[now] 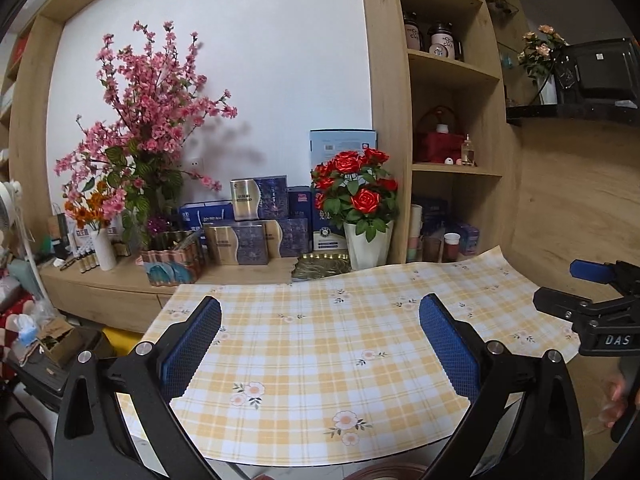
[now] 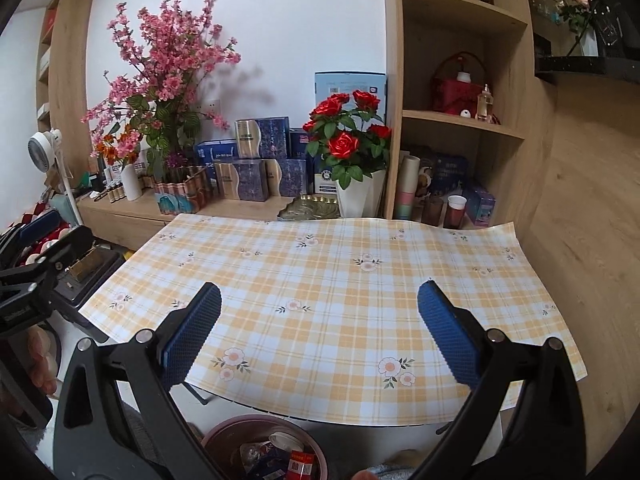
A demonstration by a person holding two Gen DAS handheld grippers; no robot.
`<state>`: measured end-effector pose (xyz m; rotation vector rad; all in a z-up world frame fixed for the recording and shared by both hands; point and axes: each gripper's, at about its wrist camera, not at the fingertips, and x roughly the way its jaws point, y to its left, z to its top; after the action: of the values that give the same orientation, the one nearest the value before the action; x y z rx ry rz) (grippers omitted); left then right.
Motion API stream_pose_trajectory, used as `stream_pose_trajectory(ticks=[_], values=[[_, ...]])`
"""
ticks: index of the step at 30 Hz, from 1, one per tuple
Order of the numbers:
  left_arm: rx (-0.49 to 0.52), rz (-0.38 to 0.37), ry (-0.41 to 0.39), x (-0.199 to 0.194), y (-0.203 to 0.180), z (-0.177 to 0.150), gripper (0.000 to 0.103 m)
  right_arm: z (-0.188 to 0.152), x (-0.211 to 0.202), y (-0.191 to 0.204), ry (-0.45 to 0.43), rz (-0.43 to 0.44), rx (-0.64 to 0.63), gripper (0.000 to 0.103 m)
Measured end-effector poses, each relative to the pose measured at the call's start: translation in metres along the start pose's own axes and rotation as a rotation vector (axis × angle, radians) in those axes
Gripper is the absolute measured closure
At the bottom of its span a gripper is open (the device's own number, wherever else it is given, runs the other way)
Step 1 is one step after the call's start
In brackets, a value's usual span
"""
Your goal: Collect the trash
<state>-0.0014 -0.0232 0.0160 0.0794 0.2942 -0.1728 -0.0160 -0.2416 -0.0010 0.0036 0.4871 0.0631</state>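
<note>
- Over the yellow plaid tablecloth (image 1: pixel 320 352): left gripper (image 1: pixel 320 344) hovering, spread wide, nothing between its 2 blue pads (image 1: pixel 192 348).
- Above the same tablecloth, farther toward its right half: right gripper (image 2: pixel 320 336), likewise spread wide and holding nothing.
- At the far right of the left wrist view: tip of the right gripper in black and blue, with part of a hand (image 1: pixel 618 400) behind it.
- Below the near table edge, on the floor: round pink trash bin (image 2: pixel 224 438), holding a red packet (image 2: pixel 301 465), a white lid-like piece (image 2: pixel 285 440) and dark blue wrappers (image 2: pixel 264 462).
- On the cloth itself: only printed flowers, flat across the top, back edge slightly wavy.
- Behind the table on a low wooden cabinet (image 2: pixel 120 216): tall pink blossom arrangement (image 2: pixel 168 60), red roses in a white pot (image 2: pixel 348 136), stacked blue and gold boxes (image 2: pixel 248 168), brass leaf-shaped tray (image 2: pixel 312 208).
- On the right: wooden shelving (image 2: pixel 460 120) with jars, a red basket (image 2: pixel 456 88) and paper cups (image 2: pixel 456 204).
- At far left: small white fan (image 2: pixel 42 150).
</note>
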Motion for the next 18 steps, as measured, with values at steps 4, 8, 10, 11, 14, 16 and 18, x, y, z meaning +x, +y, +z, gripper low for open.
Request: stream_pose_trajectory(ticks=[4,8,10,11,14,16,18], values=[[0.02,0.032,0.01,-0.0039,0.0,0.0021,0.006,0.0002,-0.0049,0.0056,0.0,0.008,-0.002,0.006],[0.067,0.059,0.046,-0.0025,-0.0032,-0.0001,0.006,0.0002,-0.0063,0.0084,0.0,0.013,0.0,0.006],[0.076,0.075,0.042,-0.0026,-0.0032,-0.0017,0.006,0.0002,-0.0064,0.0083,-0.001,0.015,0.003,0.006],[0.074,0.081,0.044,-0.0031,-0.0022,-0.0026,0.006,0.0001,-0.0062,0.0084,0.0,0.019,0.006,0.006],[0.063,0.092,0.05,-0.0031,0.0011,-0.0041,0.006,-0.0009,-0.0059,0.0093,0.005,0.022,0.007,0.006],[0.057,0.096,0.052,-0.0031,0.0023,-0.0048,0.006,-0.0016,-0.0054,0.0104,0.008,0.02,0.005,0.006],[0.059,0.103,0.051,-0.0035,0.0023,-0.0047,0.006,-0.0022,-0.0048,0.0113,0.011,0.023,0.004,0.006]])
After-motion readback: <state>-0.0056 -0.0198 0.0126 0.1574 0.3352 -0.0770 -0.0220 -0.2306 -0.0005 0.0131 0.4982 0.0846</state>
